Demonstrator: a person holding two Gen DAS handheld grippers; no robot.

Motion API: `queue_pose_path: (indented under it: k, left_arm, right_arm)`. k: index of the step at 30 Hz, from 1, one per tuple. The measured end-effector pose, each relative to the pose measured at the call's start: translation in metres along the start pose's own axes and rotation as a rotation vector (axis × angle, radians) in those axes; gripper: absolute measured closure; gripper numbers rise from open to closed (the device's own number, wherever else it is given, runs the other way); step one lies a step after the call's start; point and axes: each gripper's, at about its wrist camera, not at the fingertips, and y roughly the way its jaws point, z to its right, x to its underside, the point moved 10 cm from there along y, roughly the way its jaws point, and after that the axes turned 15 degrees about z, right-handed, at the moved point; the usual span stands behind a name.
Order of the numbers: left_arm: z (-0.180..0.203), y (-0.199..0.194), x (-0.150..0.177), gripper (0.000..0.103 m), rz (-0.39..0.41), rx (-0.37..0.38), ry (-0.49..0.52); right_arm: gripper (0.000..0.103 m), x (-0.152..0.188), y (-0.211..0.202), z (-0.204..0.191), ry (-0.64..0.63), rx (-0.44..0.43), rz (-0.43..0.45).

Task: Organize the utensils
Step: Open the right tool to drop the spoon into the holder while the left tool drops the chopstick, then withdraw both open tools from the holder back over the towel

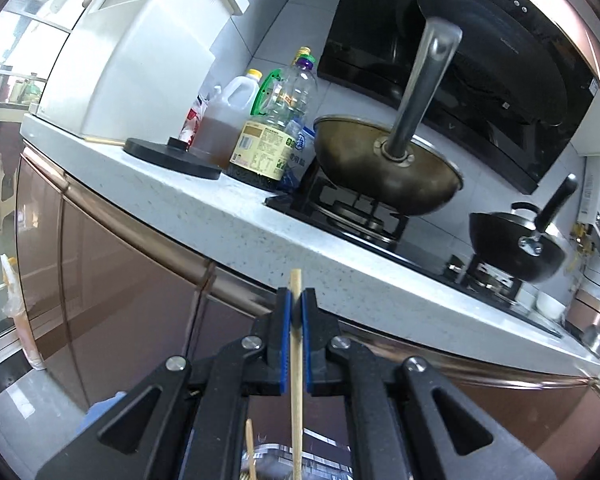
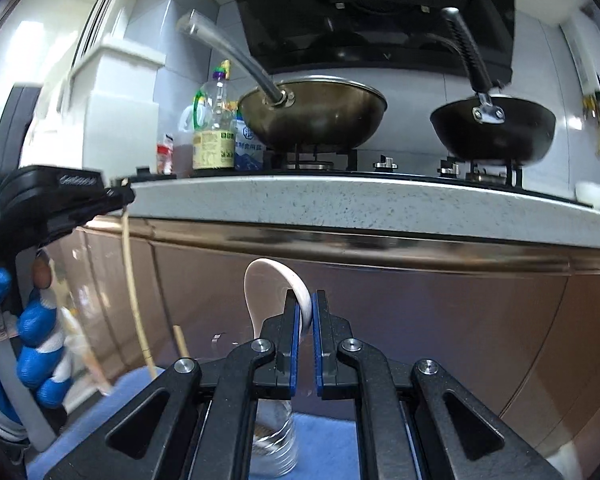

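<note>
In the left wrist view my left gripper [image 1: 297, 300] is shut on a wooden chopstick [image 1: 296, 400] that stands upright between the blue pads. A second chopstick [image 1: 250, 446] pokes up below it. My right gripper [image 2: 306, 304] is shut on the handle of a white ceramic spoon [image 2: 260, 284], whose bowl rises left of the fingers. The right wrist view also shows the left gripper [image 2: 126, 196] at the left, with its chopstick [image 2: 134, 280] hanging down. Another chopstick [image 2: 180, 340] stands beside it. A clear glass [image 2: 276, 448] on a blue mat [image 2: 332, 444] sits under my right gripper.
A speckled countertop [image 2: 380, 204] runs ahead above brown cabinet doors [image 2: 460, 320]. On the stove stand a steel wok [image 2: 312, 116] and a black wok [image 2: 496, 128]. Oil bottles [image 1: 268, 136] stand left of the wok. A blue-gloved hand [image 2: 36, 340] holds the left gripper.
</note>
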Motion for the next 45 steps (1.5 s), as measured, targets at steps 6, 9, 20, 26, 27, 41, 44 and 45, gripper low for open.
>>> queue_pose_path:
  k: [6,9,20,26,27,41,44,45]
  left_arm:
    - [-0.002,0.011,0.056,0.098,0.055,-0.039,0.103]
    - [-0.007,0.01,0.079,0.097,0.01,-0.028,0.125]
    - [0.002,-0.062,0.052,0.096,-0.052,-0.002,0.216]
    - [-0.004,-0.134,0.019,0.069,-0.083,-0.017,0.268]
    - [-0.007,-0.143,0.015,0.067,-0.084,-0.027,0.271]
    - [-0.041,-0.271,-0.032,0.067,-0.107,-0.097,0.262]
    - [-0.047,-0.287,-0.038,0.067,-0.108,-0.106,0.254]
    - [-0.049,-0.293,-0.041,0.067,-0.105,-0.109,0.253]
  right_arm:
    - [0.096,0.039,0.016,-0.011,-0.086,0.025,0.01]
    - [0.095,0.061,0.019,-0.012,-0.087,0.021,-0.022]
    - [0.07,0.042,-0.019,-0.002,0.021,0.026,-0.044]
    - [0.069,0.025,-0.081,0.007,0.109,0.042,-0.053]
    - [0.069,0.023,-0.092,0.007,0.117,0.04,-0.053]
    - [0.068,0.005,-0.211,0.0,0.173,0.0,-0.039]
    - [0.068,0.0,-0.226,-0.001,0.179,-0.009,-0.03]
    - [0.068,-0.002,-0.23,-0.001,0.18,-0.012,-0.028]
